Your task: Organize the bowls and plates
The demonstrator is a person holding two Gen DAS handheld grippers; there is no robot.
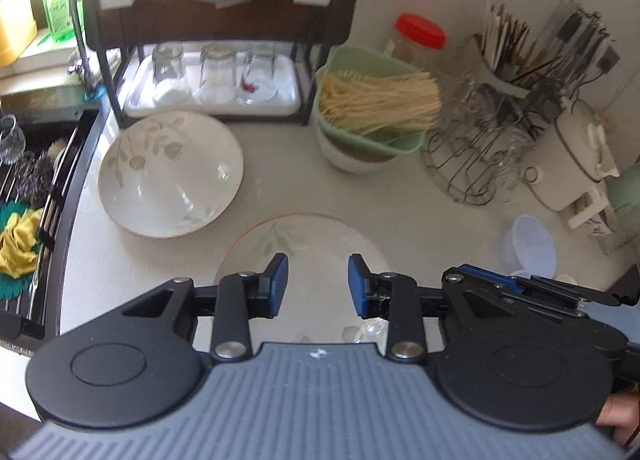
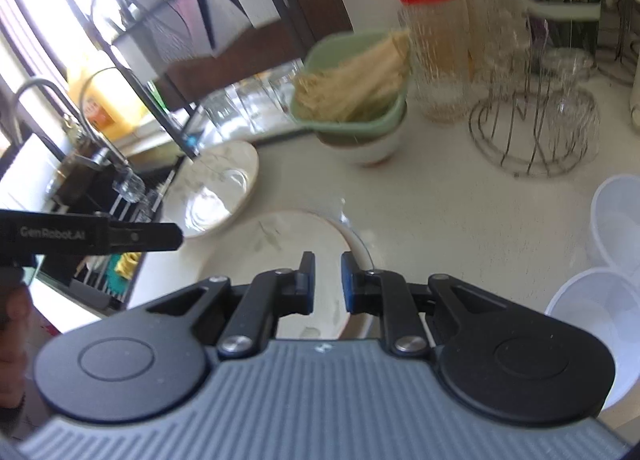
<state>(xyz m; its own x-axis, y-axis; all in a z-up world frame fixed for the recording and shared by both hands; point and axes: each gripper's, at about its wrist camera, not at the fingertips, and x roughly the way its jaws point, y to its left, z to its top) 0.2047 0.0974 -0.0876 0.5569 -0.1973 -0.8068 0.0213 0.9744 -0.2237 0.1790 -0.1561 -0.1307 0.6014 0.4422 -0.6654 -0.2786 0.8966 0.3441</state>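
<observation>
Here, we hold both grippers over the near plate [image 1: 308, 236], which lies flat on the counter [image 1: 280, 184]. Our left gripper [image 1: 318, 284] stands well open, nothing between its pads. Our right gripper [image 2: 328, 282] is open a smaller way, also with nothing in it; its fingers frame the plate's right rim, though we cannot tell whether they touch it.

A second piece, a leaf-patterned bowl [image 1: 172, 176], sits just left and far of the plate, beside the sink rack [image 1: 36, 180]. Their rims look close; touching or not, we cannot say. Farther right, a green basket [image 1: 368, 100] of noodles rests in a white bowl [image 1: 348, 158].

Progress, as we judge it: early. Plate and bowl both lie loose on the counter, unstacked, neither one gripped. Nearly everything appears left to do.

Writing: "GenRobot.AI" reads on the left gripper's arm in the right wrist view. Labels on the yellow bottle [image 2: 104, 104] by the window are too blurred to read.
</observation>
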